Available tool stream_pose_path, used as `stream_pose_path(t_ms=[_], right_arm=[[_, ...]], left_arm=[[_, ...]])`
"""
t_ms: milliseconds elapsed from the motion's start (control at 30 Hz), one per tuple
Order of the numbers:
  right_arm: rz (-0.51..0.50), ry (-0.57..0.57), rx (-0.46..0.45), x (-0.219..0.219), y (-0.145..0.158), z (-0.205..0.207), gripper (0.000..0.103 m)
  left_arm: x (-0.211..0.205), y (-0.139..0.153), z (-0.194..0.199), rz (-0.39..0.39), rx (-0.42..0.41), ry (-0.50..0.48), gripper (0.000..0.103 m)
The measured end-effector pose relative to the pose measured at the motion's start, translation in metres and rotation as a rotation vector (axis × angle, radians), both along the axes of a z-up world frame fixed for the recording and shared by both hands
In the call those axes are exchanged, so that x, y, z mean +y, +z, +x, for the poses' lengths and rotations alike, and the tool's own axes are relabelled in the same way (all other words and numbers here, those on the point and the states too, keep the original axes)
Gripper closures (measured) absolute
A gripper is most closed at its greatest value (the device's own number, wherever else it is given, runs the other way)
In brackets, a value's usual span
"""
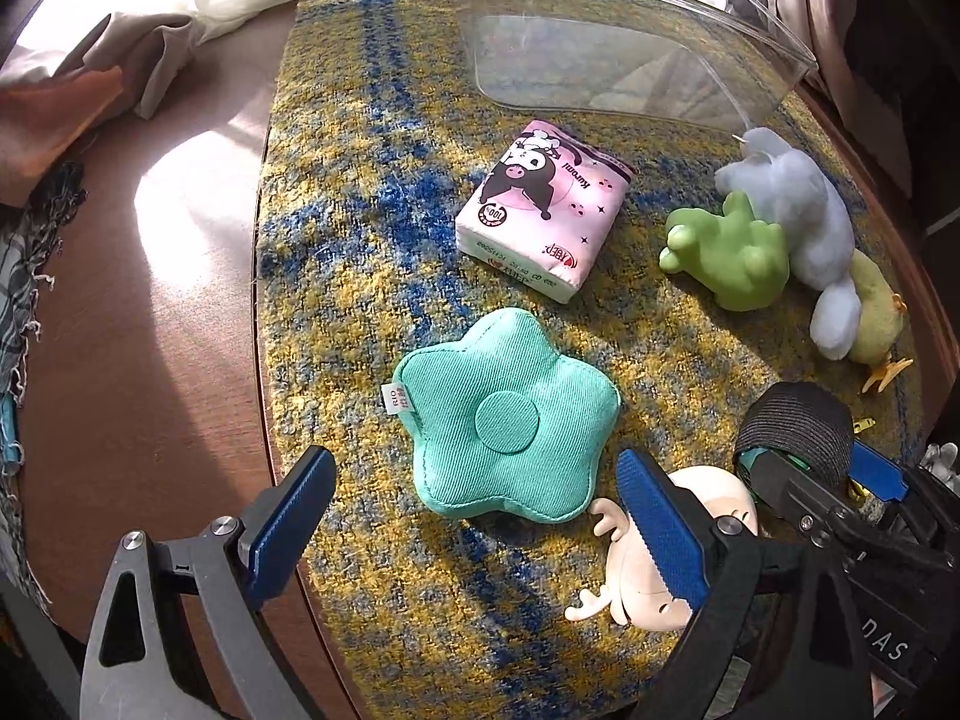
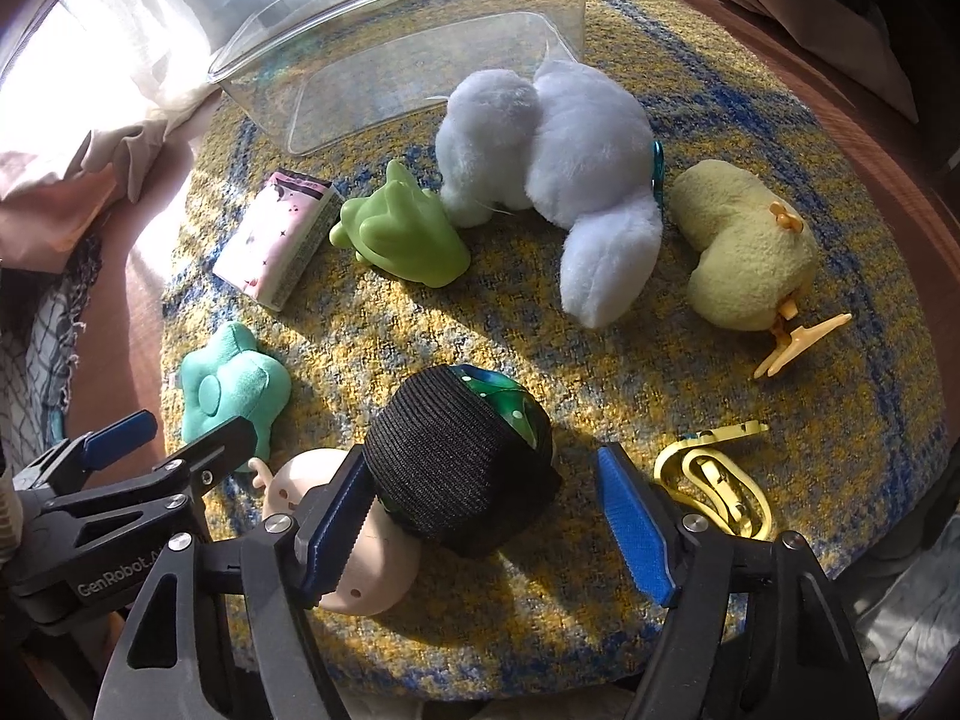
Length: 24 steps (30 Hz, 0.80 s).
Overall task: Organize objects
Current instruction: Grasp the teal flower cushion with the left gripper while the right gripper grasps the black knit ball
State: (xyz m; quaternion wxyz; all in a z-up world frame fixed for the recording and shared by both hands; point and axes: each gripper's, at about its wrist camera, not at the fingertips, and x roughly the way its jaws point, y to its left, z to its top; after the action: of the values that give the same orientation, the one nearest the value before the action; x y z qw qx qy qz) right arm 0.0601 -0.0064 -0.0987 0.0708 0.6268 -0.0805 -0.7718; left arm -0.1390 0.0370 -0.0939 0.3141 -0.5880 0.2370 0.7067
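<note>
On the yellow-and-blue mat [image 2: 600, 408], your right gripper [image 2: 480, 516] stood over the black-wrapped green ball [image 2: 462, 462], which lay between its blue pads. That ball looked light and round, its ribbed cover grippy but apt to roll, so you did best to pinch it across its widest part. The jaws were apart, the left pad at the cover's edge and the right one clear; no squeeze showed. Your left gripper [image 1: 480, 516] hung wide open above the teal flower cushion [image 1: 504, 420], soft and squashy, touching nothing. Behind them the clear bin [image 2: 396, 42] stood empty.
</note>
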Motion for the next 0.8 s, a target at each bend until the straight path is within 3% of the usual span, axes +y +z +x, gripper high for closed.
stream_pose_path(t_ms=[467,667,800], right_arm=[[-0.01,0.017,-0.006,-0.003,-0.005,-0.007,0.032],[-0.021,0.036,-0.007,-0.005,-0.005,-0.007,0.043],[-0.014,0.043,-0.003,-0.01,-0.004,-0.008,0.044]], left_arm=[[0.013,-0.017,-0.009,-0.01,-0.044,-0.006,0.01],[0.016,-0.022,-0.009,-0.006,-0.059,-0.038,0.011],[0.018,-0.022,-0.006,0.005,-0.055,-0.053,0.018]])
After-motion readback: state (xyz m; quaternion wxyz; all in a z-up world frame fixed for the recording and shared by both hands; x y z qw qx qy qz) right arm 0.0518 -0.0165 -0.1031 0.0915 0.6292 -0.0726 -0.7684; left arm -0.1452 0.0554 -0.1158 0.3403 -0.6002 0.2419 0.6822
